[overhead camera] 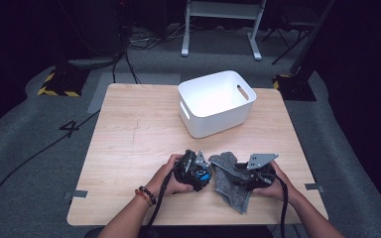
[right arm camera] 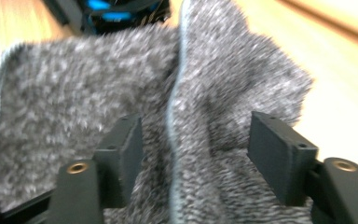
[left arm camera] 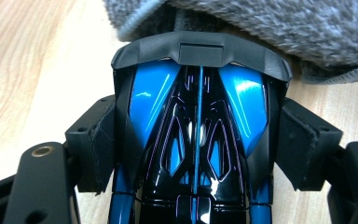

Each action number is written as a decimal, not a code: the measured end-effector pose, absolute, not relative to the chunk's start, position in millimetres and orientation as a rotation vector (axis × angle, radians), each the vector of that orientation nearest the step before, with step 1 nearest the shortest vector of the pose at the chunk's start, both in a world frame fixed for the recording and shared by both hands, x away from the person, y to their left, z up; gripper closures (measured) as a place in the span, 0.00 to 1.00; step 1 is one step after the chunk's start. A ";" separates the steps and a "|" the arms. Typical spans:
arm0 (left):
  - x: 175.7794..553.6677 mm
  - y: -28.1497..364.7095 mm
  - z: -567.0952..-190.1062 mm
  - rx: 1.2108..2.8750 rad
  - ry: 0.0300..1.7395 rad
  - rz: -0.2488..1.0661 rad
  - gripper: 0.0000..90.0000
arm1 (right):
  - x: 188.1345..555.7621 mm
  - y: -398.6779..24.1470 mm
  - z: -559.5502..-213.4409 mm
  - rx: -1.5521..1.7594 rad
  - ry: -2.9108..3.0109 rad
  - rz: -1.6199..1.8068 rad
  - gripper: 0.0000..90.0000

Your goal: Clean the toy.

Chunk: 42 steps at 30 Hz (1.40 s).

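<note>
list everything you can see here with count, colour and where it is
toy car: 1, blue and black, near edge of the table, between the left gripper's pads
cloth: 1, grey, crumpled on the table right of the toy car
bin: 1, white, far right part of the table
table: 1, light wood, centre of the room
cables: several, black, on the grey floor behind the table
left gripper: 1, black, pads pressed on the toy car's sides
right gripper: 1, black, jaws open over the cloth
hands: 2, one on each gripper
</note>
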State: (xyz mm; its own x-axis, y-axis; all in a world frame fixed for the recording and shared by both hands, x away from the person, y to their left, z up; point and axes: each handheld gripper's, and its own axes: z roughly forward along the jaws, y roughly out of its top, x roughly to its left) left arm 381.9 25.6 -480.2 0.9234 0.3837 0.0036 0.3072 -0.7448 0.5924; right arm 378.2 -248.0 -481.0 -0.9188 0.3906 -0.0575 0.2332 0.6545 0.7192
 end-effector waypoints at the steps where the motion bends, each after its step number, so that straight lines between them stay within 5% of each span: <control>1: 381.9 26.5 -479.6 2.464 0.491 0.172 0.27 | 378.2 -248.4 -478.5 0.517 2.653 1.123 0.37; 6: 380.8 30.8 -473.7 2.432 0.496 0.194 0.27 | 374.5 -246.6 -468.2 0.553 2.611 1.169 0.36; 30: 375.4 47.7 -428.2 2.175 0.498 0.246 0.28 | 388.3 -231.8 -485.0 0.614 2.689 0.963 0.84; 42: 381.0 59.4 -423.6 2.071 0.506 0.288 0.28 | 390.8 -249.1 -482.7 0.612 2.678 0.997 0.88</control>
